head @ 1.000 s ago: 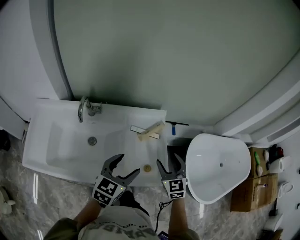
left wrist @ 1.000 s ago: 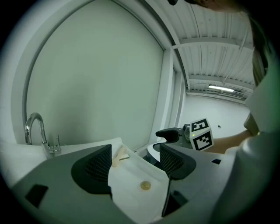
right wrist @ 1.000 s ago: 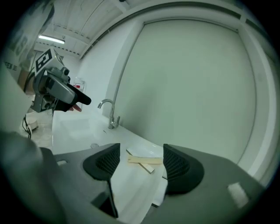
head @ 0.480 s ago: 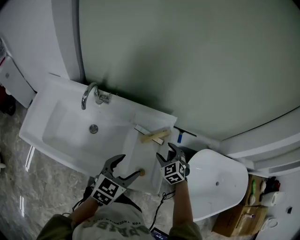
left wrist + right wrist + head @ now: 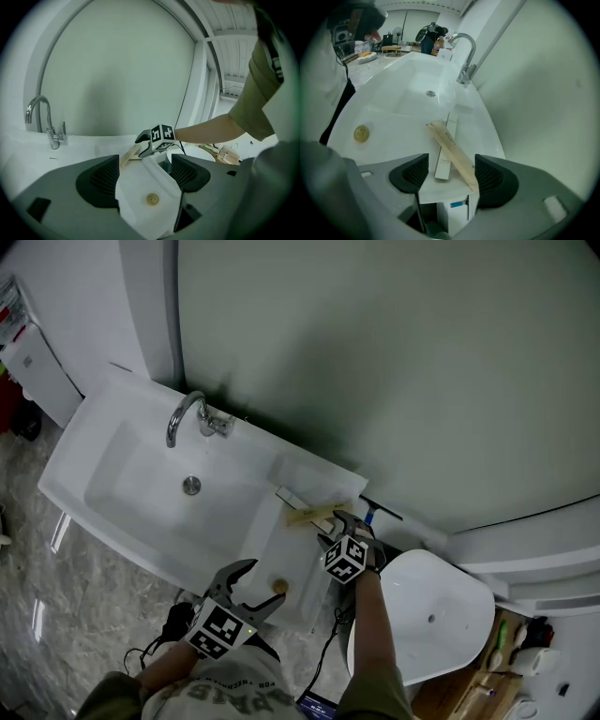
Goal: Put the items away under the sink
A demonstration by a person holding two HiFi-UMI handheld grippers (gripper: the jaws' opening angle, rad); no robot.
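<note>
Tan packet (image 5: pixel 452 152) and slim white box (image 5: pixel 442 166) lie crossed on the sink's flat ledge (image 5: pixel 393 126). Their near ends sit between the jaws of the right gripper (image 5: pixel 449 173), which stand wide apart and hold nothing. The packet's near end comes close to the jaw on the wall side; whether they touch cannot be told. From the head view this gripper (image 5: pixel 342 524) hovers at the ledge's outer end, with the packet (image 5: pixel 312 515) running just ahead of it and the box (image 5: pixel 291 498) beyond that.

Off to this gripper's other side, a small round disc (image 5: pixel 361 133) rests alone on the ledge. The left gripper (image 5: pixel 144 180), jaws also spread wide and empty, is at the ledge's front edge with the disc (image 5: pixel 151 200) showing low between its jaws. In the head view the disc (image 5: pixel 278 586) lies just beside one fingertip of the left gripper (image 5: pixel 258 582).

Farther along from both tools are the drain (image 5: pixel 191 486) and, at the wall, the curved faucet (image 5: pixel 187 416).
</note>
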